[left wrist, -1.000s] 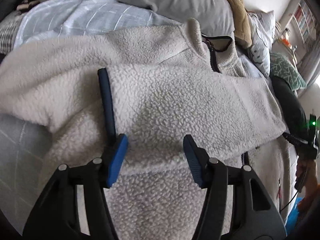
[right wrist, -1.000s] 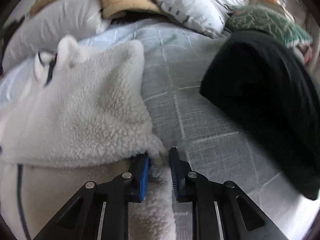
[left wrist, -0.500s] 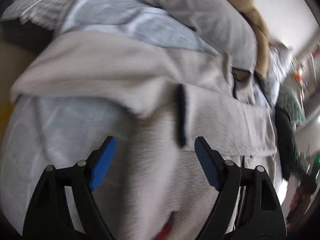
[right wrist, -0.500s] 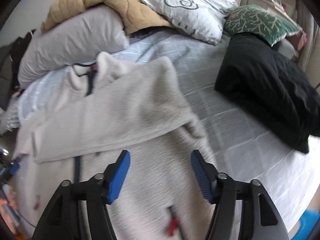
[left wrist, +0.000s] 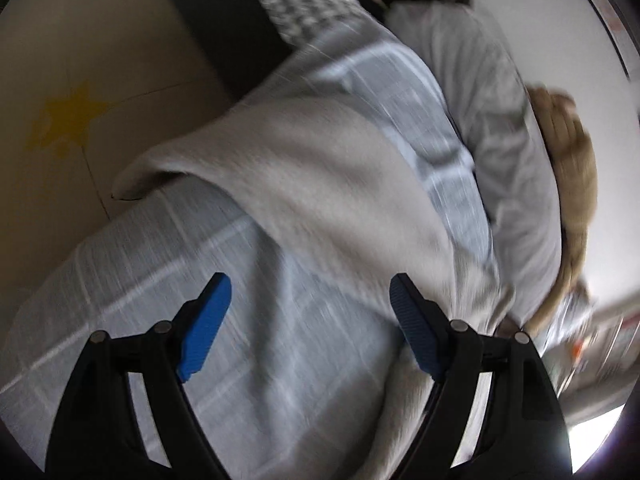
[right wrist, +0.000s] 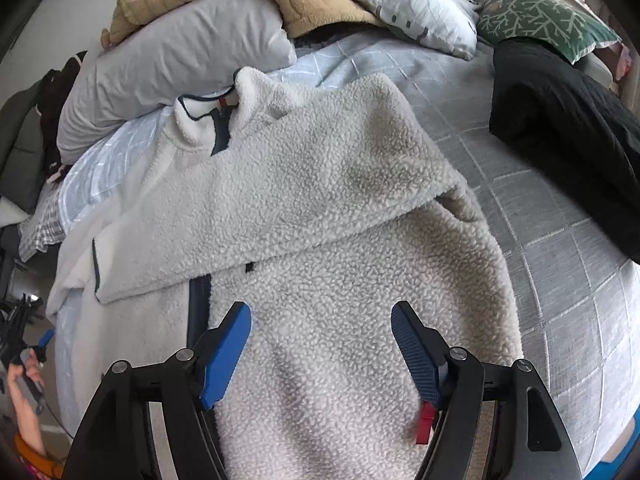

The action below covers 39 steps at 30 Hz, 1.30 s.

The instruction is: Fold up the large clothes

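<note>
Right wrist view: right tongs (right wrist: pixel 320 350) spread wide, empty, above fleece jacket (right wrist: pixel 320 208); left tongs (left wrist: pixel 310 322) likewise released.

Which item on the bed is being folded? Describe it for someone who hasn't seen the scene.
On the grey checked bedspread, below the grey pillow, lies a cream fleece jacket with one sleeve folded across its chest. Its fuzzy pile and dark zipper trim distinguish it from the smooth black garment beside it.

Left gripper (left wrist: pixel 310 322) and right gripper (right wrist: pixel 321 354), fingers spread wide (blue pads facing inward), both empty.
</note>
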Each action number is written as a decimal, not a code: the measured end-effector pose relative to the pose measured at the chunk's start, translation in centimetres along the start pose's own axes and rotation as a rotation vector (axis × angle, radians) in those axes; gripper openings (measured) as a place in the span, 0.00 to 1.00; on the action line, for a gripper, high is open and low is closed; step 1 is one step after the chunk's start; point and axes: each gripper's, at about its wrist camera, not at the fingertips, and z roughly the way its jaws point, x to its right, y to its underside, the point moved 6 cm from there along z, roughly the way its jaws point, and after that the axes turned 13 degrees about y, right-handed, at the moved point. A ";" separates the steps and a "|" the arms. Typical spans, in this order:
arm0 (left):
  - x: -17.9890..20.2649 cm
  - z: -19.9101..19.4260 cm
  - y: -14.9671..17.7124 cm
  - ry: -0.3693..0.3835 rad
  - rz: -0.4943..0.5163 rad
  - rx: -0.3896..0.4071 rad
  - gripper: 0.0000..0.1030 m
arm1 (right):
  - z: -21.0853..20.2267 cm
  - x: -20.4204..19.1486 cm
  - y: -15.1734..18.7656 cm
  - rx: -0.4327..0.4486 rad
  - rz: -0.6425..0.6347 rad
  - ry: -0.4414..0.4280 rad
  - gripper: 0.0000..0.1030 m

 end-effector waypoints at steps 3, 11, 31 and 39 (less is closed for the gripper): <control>-1.9 1.1 -1.3 0.004 -0.077 0.053 0.66 | 0.5 0.0 0.4 -0.017 -0.001 -0.008 0.72; -2.3 -0.4 -6.4 0.081 -0.095 0.272 0.14 | 0.7 -0.4 0.7 -0.028 -0.005 -0.041 0.72; 31.2 -0.2 12.4 0.480 0.836 0.026 0.12 | -0.2 2.3 -0.4 -0.022 0.085 -0.097 0.72; 25.8 9.5 29.6 0.298 1.038 -0.412 0.14 | -0.2 2.7 -0.2 -0.030 0.099 -0.109 0.72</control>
